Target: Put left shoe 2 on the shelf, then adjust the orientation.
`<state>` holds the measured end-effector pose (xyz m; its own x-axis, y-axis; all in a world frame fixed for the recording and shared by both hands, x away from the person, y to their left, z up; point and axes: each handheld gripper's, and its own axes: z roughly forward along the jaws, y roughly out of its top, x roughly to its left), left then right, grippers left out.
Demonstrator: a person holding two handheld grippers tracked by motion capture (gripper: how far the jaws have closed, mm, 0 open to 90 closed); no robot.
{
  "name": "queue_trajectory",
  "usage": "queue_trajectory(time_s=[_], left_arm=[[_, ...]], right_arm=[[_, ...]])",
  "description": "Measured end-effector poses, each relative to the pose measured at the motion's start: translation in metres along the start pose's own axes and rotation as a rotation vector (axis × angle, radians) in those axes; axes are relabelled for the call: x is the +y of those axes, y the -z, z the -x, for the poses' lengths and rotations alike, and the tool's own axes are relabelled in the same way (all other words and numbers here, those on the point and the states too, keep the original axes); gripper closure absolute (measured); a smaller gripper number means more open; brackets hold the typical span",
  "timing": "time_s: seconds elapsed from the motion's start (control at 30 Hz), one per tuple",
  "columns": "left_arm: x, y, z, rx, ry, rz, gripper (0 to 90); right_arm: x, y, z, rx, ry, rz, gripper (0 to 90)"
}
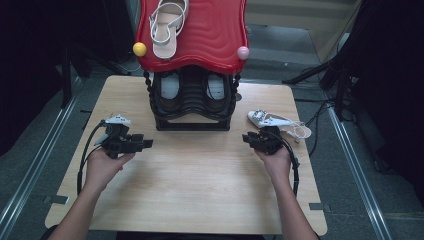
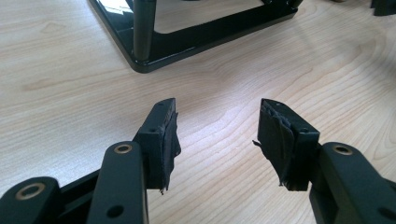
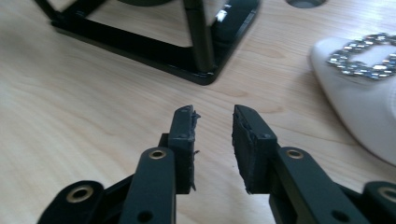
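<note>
A black shoe rack (image 1: 192, 123) with a wavy red top shelf (image 1: 215, 35) stands at the back middle of the wooden table (image 1: 190, 180). One white sandal (image 1: 167, 25) lies on the red shelf. A second white shoe (image 1: 272, 120) with a glittering buckle lies on the table right of the rack, also seen as the white shoe (image 3: 359, 107) in the right gripper view. My left gripper (image 1: 147, 144) (image 2: 217, 109) rests low at the left, open wide and empty. My right gripper (image 1: 247, 138) (image 3: 212, 114) sits just left of the white shoe, its jaws a narrow gap apart with nothing between them.
Two dark shoes (image 1: 170, 92) (image 1: 216, 90) sit on the rack's lower shelf. A yellow knob (image 1: 139, 49) and a pink knob (image 1: 243, 52) mark the red shelf's front corners. The rack's black base (image 2: 187, 46) (image 3: 140, 44) lies close ahead of both grippers. Metal rails run on the floor along both table sides.
</note>
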<state>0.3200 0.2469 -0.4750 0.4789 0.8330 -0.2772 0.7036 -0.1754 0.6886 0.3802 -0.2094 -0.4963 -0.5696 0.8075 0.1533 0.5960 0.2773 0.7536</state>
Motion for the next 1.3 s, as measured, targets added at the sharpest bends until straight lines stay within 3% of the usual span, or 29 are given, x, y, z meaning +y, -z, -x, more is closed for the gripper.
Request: queue_trajectory(time_s=[0.33, 0.43, 0.6, 0.8, 1.07, 1.3], left_arm=[[-0.004, 0.000, -0.009, -0.006, 0.001, -0.003, 47.4], [-0.004, 0.000, -0.010, -0.021, 0.006, -0.006, 47.4], [-0.006, -0.003, -0.011, -0.015, 0.002, -0.011, 47.5], [-0.006, -0.006, -0.010, -0.026, -0.011, -0.034, 47.6], [-0.006, -0.006, -0.007, -0.036, -0.003, -0.025, 47.8], [-0.007, -0.005, -0.008, -0.035, -0.004, -0.024, 48.0]], right_arm=[[0.001, 0.000, 0.010, -0.018, -0.032, 0.025, 75.2], [0.002, 0.005, 0.012, -0.005, -0.043, 0.042, 80.6], [0.004, 0.010, 0.019, -0.015, -0.071, 0.024, 89.7], [0.007, 0.018, 0.030, -0.044, -0.112, 0.014, 90.0], [0.010, 0.028, 0.042, -0.080, -0.137, 0.010, 90.0], [0.021, 0.038, 0.055, -0.116, -0.133, 0.009, 90.0]])
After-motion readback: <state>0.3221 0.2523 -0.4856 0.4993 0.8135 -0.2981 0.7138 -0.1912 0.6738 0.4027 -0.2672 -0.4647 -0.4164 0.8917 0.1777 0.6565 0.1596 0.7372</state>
